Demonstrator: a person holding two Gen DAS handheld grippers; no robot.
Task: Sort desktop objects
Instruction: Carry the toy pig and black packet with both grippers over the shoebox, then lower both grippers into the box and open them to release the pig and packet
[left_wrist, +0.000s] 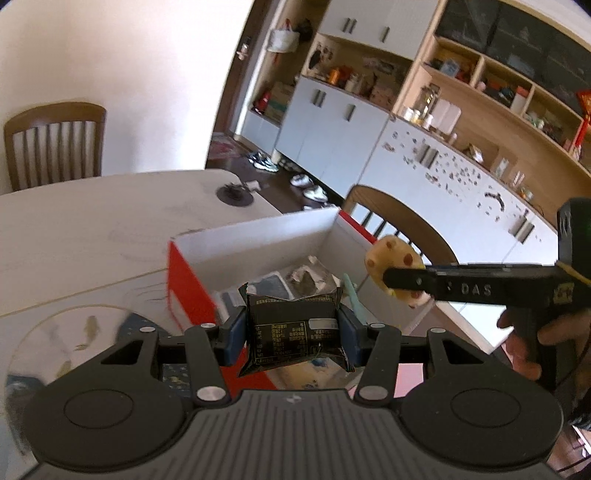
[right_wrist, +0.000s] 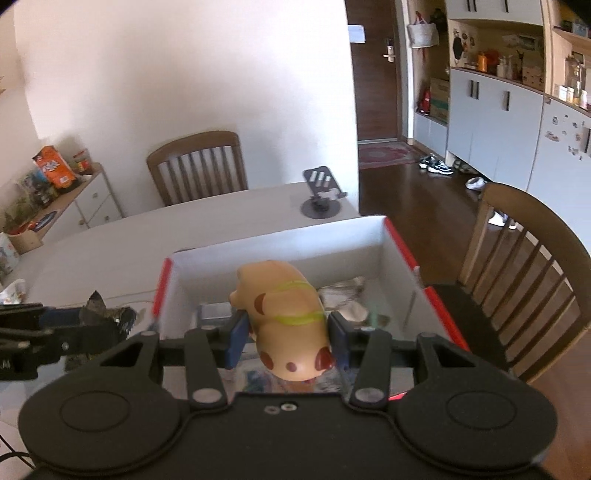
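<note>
1. Between the blue pads of the left claw: black snack packet, glossy foil, crimped top edge, small white print on its face; clamped on both sides, raised above the near edge of the box.
2. Behind and below the packet: red-and-white cardboard box, red outside, white inside, open on top, standing on the pale counter; inside it a dark-screened flat item, crumpled wrappers and a pale green stick, blurred.
3. Left of the box on the counter: round clear disc with fish painted on it; farther back a dark round stand near the counter's far edge.
4. Right of the packet in the left wrist view: right claw reaching in from the side, closed on a tan spotted toy, a hand on its handle.
5. Seen from the right wrist: toy pig, peach-tan, brown spots, yellow-green stripes across the back, gripped between the blue pads of the right claw, hanging over the open box.
6. Around the counter: wooden slat-back chairs at the far side and at the right edge; white cupboards and open shelves along the wall; shoes on the dark floor.
</note>
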